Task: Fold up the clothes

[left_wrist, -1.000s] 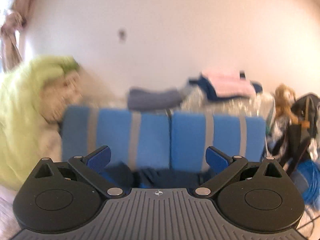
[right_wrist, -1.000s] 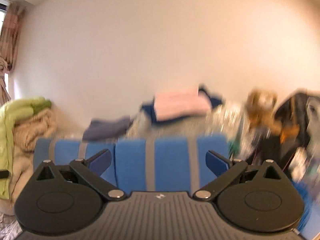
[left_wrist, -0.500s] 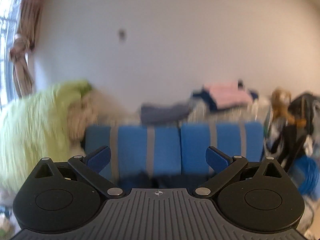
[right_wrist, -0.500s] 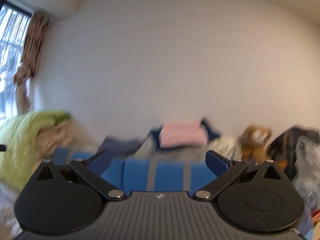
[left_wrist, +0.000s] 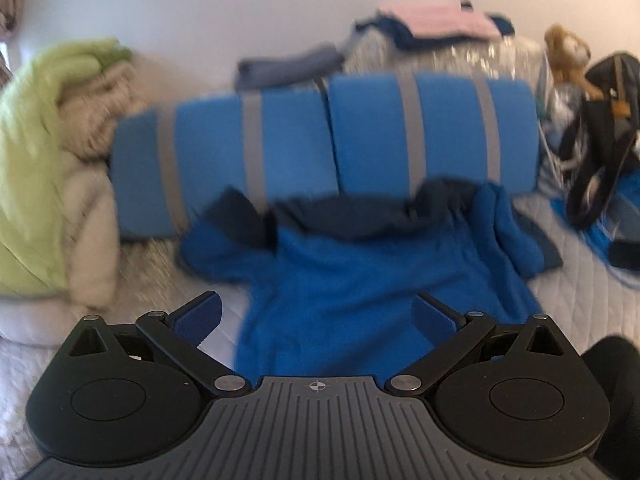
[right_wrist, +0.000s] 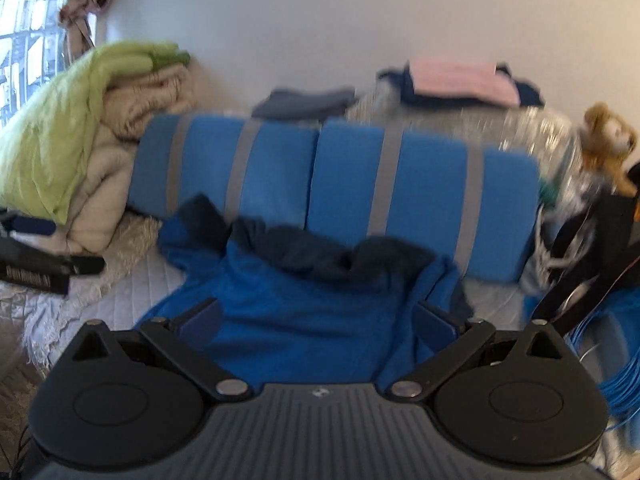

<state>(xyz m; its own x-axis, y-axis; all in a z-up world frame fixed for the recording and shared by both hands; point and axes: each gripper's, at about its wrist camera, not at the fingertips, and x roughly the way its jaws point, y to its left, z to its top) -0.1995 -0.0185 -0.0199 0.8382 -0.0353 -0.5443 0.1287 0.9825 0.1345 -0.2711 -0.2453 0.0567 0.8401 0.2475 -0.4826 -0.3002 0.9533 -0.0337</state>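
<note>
Blue, with a dark navy collar edge bunched along the top: shirt [left_wrist: 360, 280] spread loosely on the quilted bed [left_wrist: 592, 304], sleeves flung out to either side, collar end up against the striped bolster [left_wrist: 320, 136]. Not yet folded, not yet gripped.

A second back, mostly wall and bolster in both views; now tipped downward, shirt filling the middle of each. Reads as an approach just begun, the garment picked out as the next piece.

Left gripper [left_wrist: 316, 316] spread wide, nothing between the pads, hovering over the lower body of the shirt. Right gripper [right_wrist: 318, 324] likewise spread and empty, over the same cloth from a little further right.

Likely next: down to a hem or sleeve edge on each side. Loose, wrinkled fabric, so prone to bunching if pinched mid-panel.

Further out: green and beige bedding [right_wrist: 80, 128] heaped at left, pink and navy folded stack [right_wrist: 460, 80] behind the bolster, plush toy [right_wrist: 608, 140] and dark bag [left_wrist: 604, 120] at right.
</note>
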